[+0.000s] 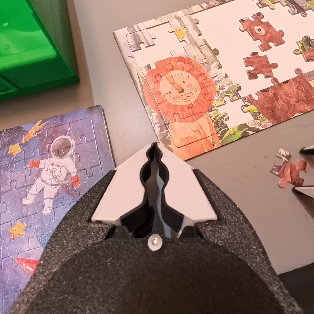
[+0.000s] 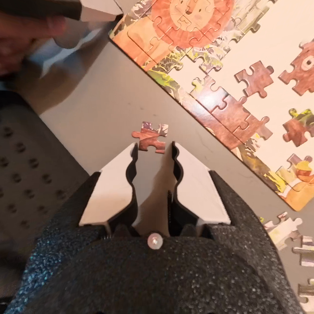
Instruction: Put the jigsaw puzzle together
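A lion jigsaw board (image 1: pixel 237 25) lies at the upper right, partly filled, with a white bare middle; it also shows in the right wrist view (image 2: pixel 254 42). Loose brown pieces (image 1: pixel 258 66) rest on that bare part. One brown and purple piece (image 2: pixel 152 137) lies flat on the grey table below the board. My right gripper (image 2: pixel 153 146) is open, its fingertips either side of the piece's near edge, not closed on it. The left wrist view shows this piece (image 1: pixel 287 171) and the right gripper (image 1: pixel 299 169) at its right edge. My left gripper (image 1: pixel 154 144) is shut and empty by the board's lower left corner.
A finished astronaut puzzle (image 1: pixel 51 161) lies left of my left gripper. A green box (image 1: pixel 34 42) stands at the far left. Several loose pieces (image 2: pixel 285 232) lie on the table to my right gripper's right. A dark perforated surface (image 2: pixel 25 169) borders the table's left edge. The grippers' ends are close to 15 cm from one another. The right gripper is farther from the finished astronaut puzzle (image 1: pixel 51 161), some 25 cm, than the left, some 12 cm.
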`<state>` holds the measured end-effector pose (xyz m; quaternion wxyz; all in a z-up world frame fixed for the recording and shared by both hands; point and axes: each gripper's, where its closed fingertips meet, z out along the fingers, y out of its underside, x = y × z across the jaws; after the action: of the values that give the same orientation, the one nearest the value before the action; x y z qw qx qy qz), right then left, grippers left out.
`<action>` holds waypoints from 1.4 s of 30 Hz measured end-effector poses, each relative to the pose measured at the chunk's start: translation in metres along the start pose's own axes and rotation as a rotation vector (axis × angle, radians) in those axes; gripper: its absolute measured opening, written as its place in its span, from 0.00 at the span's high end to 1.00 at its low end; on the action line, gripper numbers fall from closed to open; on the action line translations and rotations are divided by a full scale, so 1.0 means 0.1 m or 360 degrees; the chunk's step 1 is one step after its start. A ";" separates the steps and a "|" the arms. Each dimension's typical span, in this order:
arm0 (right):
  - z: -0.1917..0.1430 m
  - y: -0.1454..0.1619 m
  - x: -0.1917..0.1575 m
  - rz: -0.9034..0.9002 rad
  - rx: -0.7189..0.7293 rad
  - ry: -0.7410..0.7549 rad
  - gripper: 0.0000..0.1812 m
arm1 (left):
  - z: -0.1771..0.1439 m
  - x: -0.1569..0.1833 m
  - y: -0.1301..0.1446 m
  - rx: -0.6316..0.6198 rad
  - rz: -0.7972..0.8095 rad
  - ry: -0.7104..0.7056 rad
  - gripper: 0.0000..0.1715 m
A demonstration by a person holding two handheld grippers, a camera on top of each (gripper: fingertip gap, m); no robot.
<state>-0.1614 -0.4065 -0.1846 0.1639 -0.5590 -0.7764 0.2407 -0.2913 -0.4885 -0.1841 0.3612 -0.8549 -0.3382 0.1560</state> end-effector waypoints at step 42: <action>0.34 -0.66 0.88 -0.1370 -0.0108 -0.0478 0.84 | 0.00 0.01 0.00 0.0001 -0.0030 0.0032 1.00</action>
<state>-0.2599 -0.3469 -0.1773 0.1162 -0.1494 -0.9606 0.2034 -0.2905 -0.4884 -0.1839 0.3661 -0.8531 -0.3426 0.1442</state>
